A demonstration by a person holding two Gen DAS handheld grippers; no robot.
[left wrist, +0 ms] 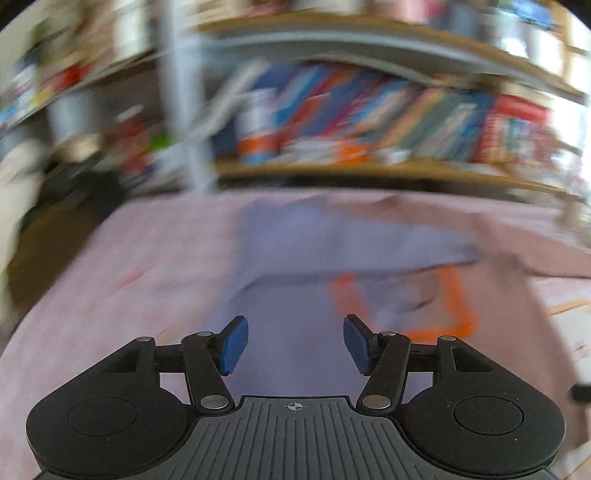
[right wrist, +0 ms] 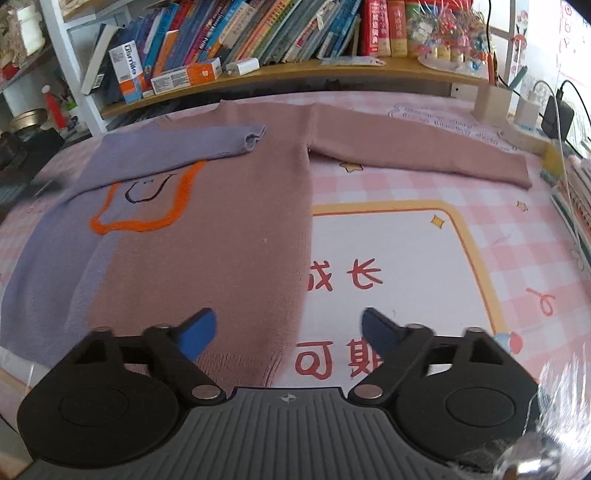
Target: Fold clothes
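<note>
Okay, left wrist view first: heavily motion-blurred. The left gripper (left wrist: 295, 345) has its blue pads (left wrist: 233, 345) spread apart with nothing between them, and it hangs over the lilac half of the sweater (left wrist: 295, 251). A lilac sleeve (left wrist: 354, 240) lies folded across the chest, above the orange outline patch (left wrist: 456, 295), which sits right of the gripper. The mauve half of the sweater runs off to the right. Pink cloth covers the table (left wrist: 140, 266) on the left. A bookshelf (left wrist: 369, 170) smeared with coloured spines fills the background; no detail is readable there.

Right wrist view, sharp: the right gripper (right wrist: 286, 332) has its jaws apart, holding nothing, and its fingers (right wrist: 197, 332) hover above the sweater's (right wrist: 221, 229) lower hem. The left pad is over mauve knit; the right pad is over the bare tablecloth (right wrist: 498, 229), just beside the garment's right edge. The sweater lies flat, neck toward the shelf, lilac on the left, mauve on the right. The lilac sleeve (right wrist: 184, 147) is folded inward over the chest, its cuff resting on mauve fabric. The mauve sleeve (right wrist: 424, 151) stretches out straight to the right, unfolded. The orange patch (right wrist: 147, 218) with a black line drawing sits under the folded sleeve. The tablecloth is pink check with a yellow-bordered panel and red characters. Books (right wrist: 258, 33) lean on the shelf behind, boxes beside them; chargers and cables stand at far right.
</note>
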